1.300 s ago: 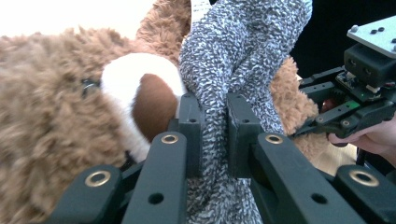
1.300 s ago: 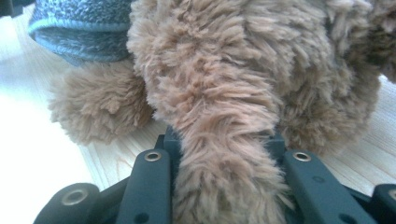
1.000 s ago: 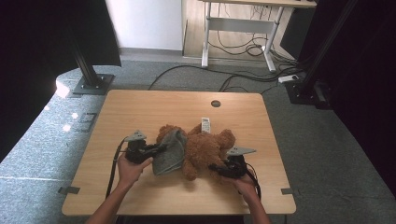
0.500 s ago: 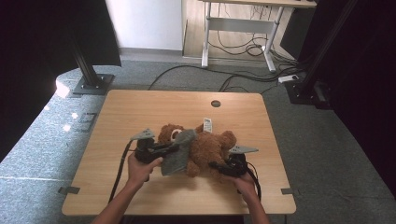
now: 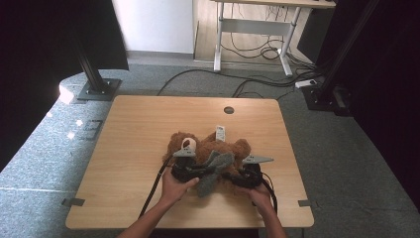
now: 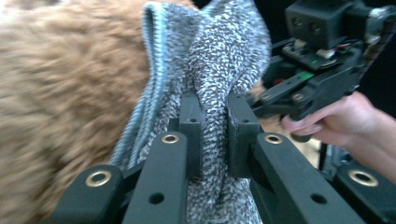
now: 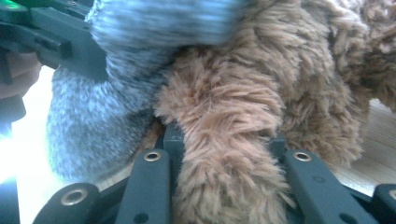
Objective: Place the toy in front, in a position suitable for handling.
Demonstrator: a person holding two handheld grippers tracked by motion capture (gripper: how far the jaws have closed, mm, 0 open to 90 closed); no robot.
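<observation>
Brown plush bear (image 5: 208,148) lying on the wooden table (image 5: 138,129), toward the near edge, slightly right of centre; taken here as landmark. Grey knitted garment (image 5: 212,171) bunched against the bear's near side, draped over its body. Left gripper (image 5: 190,173) at the bear's near-left flank, jaws clamped on a fold of the grey knit; in the left gripper view the cloth (image 6: 212,93) pinched tight between both black pads, blue ribbed hem (image 6: 152,60) running up beside the brown fur (image 6: 60,102). Right gripper (image 5: 246,174) at the bear's near-right flank, jaws closed on a plush limb; in the right gripper view the furry limb (image 7: 224,158) squeezed between the pads, grey knit (image 7: 107,112) pressed against it on the left, bare wood (image 7: 373,135) at far right. Hands (image 5: 174,187) and forearms entering from the near edge below the bear. White tag (image 5: 220,133) on the bear's far side. Round cable hole (image 5: 228,110) beyond the bear, near the far edge. Open tabletop wide to the left of the bear and beyond it up to the far edge; narrower strip to the right before the table's right edge; thin margin between bear and near edge, taken up by both grippers. Black cables (image 5: 153,191) trailing from the left gripper off the near edge. Grey carpet (image 5: 346,148) around the table; second desk frame (image 5: 252,25) well beyond the bear.
</observation>
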